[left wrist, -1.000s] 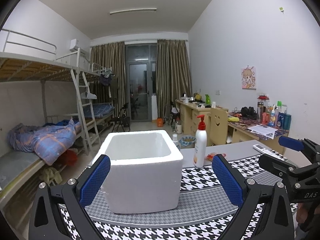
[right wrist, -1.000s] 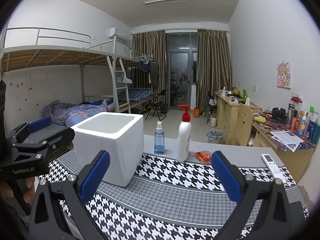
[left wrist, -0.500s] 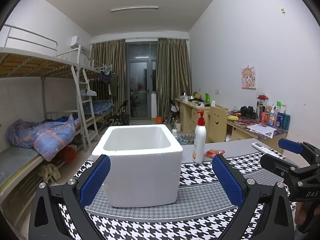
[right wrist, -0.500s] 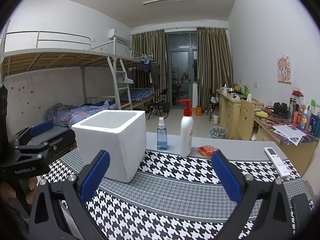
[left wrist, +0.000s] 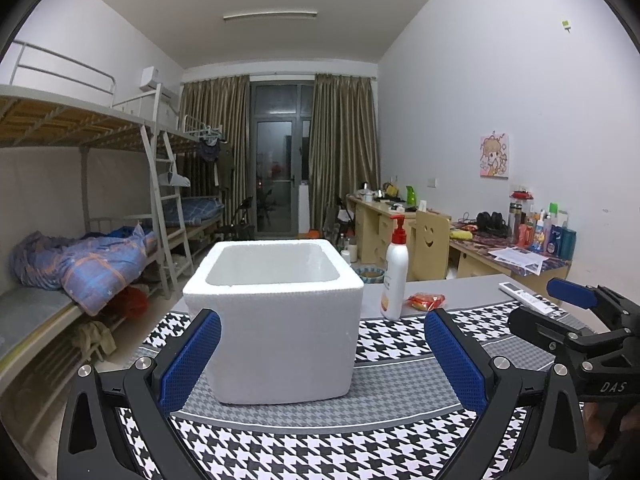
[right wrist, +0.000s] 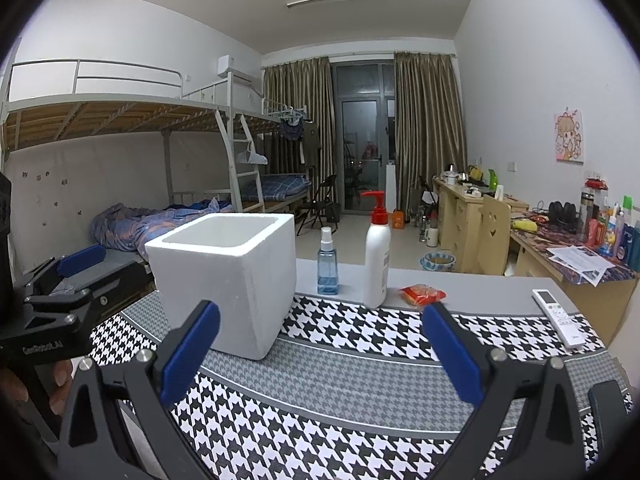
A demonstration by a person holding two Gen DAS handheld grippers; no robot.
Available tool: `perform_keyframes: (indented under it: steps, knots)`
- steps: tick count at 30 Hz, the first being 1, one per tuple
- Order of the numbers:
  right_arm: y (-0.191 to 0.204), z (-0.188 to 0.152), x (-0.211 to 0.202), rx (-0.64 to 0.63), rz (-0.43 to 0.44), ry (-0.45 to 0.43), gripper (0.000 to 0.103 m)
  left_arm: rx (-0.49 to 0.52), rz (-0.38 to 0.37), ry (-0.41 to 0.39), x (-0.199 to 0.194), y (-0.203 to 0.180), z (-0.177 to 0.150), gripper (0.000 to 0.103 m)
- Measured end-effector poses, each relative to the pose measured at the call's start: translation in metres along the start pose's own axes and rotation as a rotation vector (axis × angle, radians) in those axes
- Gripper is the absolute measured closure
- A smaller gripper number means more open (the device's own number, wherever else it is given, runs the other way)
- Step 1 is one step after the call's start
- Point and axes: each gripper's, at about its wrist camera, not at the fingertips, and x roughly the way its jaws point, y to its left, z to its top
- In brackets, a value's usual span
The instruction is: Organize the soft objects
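The red packet is the only soft-looking thing on the tabletop, and I take it to be the piece to be put away. It lies on the far grey strip, just past the checked mat, flat, with its long axis running left to right. From the right tool it sits ahead and a little right of centre, close above the right finger in that view. From the left tool it is further off to the right, so the right hand is the nearer one.

Both tools are released, fingers spread wide with nothing between them, held low over the near part of the mat.

The foam box, open at the top and seemingly empty, stands on the mat to the left, straight ahead of the left tool; it is the likely container. Just left of the packet stands the pump bottle, near enough that a reach from the left side could knock it over. The spray bottle stands between pump bottle and box. A remote lies well right, out of the way.
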Motion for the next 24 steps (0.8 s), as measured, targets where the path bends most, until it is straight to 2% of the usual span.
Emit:
perform_keyframes:
  steps: [13, 24]
  knots:
    - [0.0006, -0.006, -0.0043, 0.001, -0.042, -0.001, 0.001, 0.001, 0.045, 0.004, -0.0009, 0.0037, -0.0069, 0.001]
    - [-0.0034, -0.0057, -0.0023, 0.018, -0.027, 0.004, 0.001, 0.003, 0.045, 0.026, 0.0018, 0.0062, -0.0085, 0.001]
